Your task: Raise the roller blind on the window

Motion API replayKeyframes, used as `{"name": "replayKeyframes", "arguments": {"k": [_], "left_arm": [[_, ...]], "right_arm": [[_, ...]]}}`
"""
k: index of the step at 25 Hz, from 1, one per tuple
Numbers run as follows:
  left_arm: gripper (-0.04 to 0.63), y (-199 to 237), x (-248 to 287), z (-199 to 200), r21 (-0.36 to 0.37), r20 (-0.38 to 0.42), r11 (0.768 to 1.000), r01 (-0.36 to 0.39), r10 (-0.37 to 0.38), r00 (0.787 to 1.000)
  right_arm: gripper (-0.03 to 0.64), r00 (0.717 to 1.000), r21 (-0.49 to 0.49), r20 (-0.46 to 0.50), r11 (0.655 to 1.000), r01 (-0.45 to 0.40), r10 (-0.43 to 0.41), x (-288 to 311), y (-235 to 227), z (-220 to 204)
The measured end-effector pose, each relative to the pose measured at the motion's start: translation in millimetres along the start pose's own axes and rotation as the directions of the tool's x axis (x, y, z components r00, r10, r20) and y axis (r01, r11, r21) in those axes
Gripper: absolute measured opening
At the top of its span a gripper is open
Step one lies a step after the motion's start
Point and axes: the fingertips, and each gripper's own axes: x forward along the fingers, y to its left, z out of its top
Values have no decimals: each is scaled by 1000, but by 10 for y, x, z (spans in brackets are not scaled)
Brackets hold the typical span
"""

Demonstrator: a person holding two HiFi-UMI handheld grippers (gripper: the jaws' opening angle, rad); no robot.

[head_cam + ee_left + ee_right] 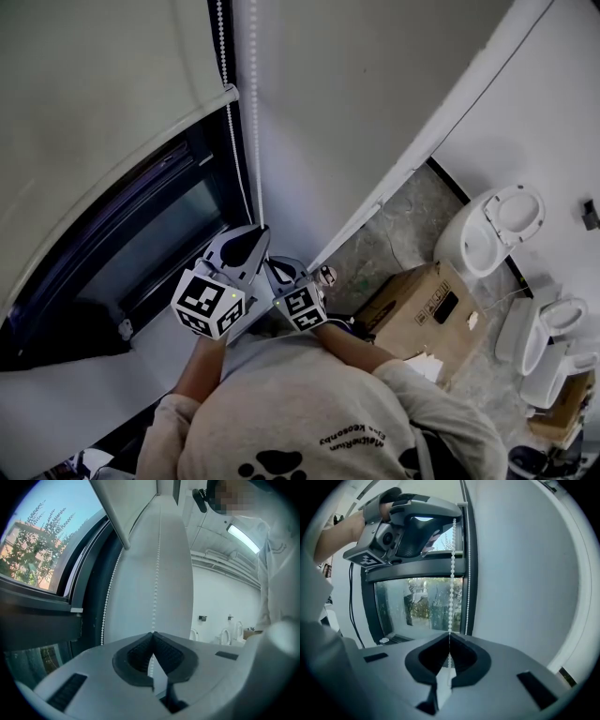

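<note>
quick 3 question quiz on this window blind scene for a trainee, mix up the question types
1. True or false: the left hand-held gripper and the right hand-held gripper are both shut on the same white plastic bead chain.
2. In the right gripper view, where does the left hand-held gripper grip the chain? A) above the right one B) below the right one C) nowhere
3. Fill in: white ceramic ___ stand on the floor near the brown cardboard box.

Key: 1 true; 2 A; 3 toilets
</note>
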Motion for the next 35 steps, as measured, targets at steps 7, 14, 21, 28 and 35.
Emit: {"name": "replayKeyframes", "arguments": {"k": [7,14,21,28,35], "left_arm": [[9,-15,22,4,-2,7,1000,11,-11,1000],[9,-4,66,5,-5,12,1000,28,-27,1000],[9,66,56,-3,-9,17,1000,29,-29,999],[9,73,29,-11,-7,16,999,37,-37,999],[9,56,8,-24,-3,16,999,44,-44,999]], "right_arm": [[38,1000,49,-5,998,-28,29,-61,7,94],[103,993,75,113,997,34,-43,-553,-153,813],[101,962,86,251,993,86,-105,-1136,-299,1818],[101,937,54,347,998,21,-38,-1303,-268,2733],[99,909,20,417,1000,9,-16,-1315,-237,3317]]}}
